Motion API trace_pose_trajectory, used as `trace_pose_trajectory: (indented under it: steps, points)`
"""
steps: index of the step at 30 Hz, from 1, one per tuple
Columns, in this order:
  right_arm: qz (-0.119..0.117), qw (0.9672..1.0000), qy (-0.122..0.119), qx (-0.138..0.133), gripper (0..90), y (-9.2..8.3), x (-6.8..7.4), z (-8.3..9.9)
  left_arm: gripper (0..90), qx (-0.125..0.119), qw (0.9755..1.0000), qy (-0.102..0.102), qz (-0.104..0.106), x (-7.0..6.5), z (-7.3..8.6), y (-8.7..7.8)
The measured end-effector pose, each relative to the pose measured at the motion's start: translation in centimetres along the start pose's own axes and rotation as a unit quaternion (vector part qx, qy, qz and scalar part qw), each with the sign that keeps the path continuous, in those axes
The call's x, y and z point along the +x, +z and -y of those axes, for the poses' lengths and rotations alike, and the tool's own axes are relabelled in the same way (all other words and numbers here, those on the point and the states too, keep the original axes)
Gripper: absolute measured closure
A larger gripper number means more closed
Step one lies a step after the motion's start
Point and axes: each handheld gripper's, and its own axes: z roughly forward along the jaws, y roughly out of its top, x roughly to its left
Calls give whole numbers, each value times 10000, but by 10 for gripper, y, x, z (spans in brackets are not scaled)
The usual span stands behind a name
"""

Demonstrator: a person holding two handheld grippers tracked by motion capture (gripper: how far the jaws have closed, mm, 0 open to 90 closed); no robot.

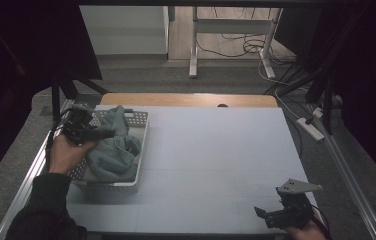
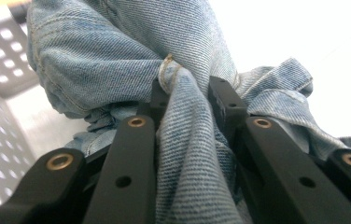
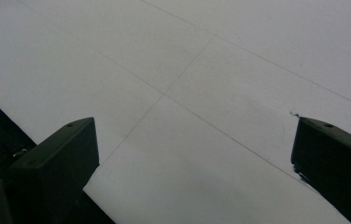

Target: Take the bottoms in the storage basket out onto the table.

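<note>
Left tongs [image 2: 187, 100] clamped on a fold of crumpled light-blue denim garment [image 2: 131, 56]; right tongs [image 3: 194, 154] gaping wide, holding nothing.

The high view places the garment in a white perforated plastic basket [image 1: 141, 122] at the pale grey desk's [image 1: 216, 150] left; the left gripper view reveals the pinched seam.

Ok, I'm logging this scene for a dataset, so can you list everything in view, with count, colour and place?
denim garment: one, light blue, bunched in the basket, a fold pinched by the left gripper
basket: one, white, perforated, at the table's left edge
table: one, pale grey top with a wooden far edge
power strip: one, white, on the floor to the right
cables: several, black, on the floor beyond the table
left gripper: one, black, shut on the denim over the basket
right gripper: one, black, jaws open, at the table's near right corner
</note>
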Motion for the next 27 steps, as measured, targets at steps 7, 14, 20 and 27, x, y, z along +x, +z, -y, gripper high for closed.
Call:
trace_pose_trajectory:
  steps: [7,14,20,27]
  points:
    - [0,10000,-2,2,13,0,0,0,732,-128,9998,89,150,-6,-21,-21]
    - [-6,10000,-2,2,13,0,0,0,731,-167,9994,301,-14,-21,-41,-35]
    - [-9,10000,-5,2,13,0,0,0,731,-251,9985,483,-74,-34,-59,-47]
    - [-13,10000,-4,3,13,0,0,0,731,-348,9972,654,-87,-46,-75,-57]
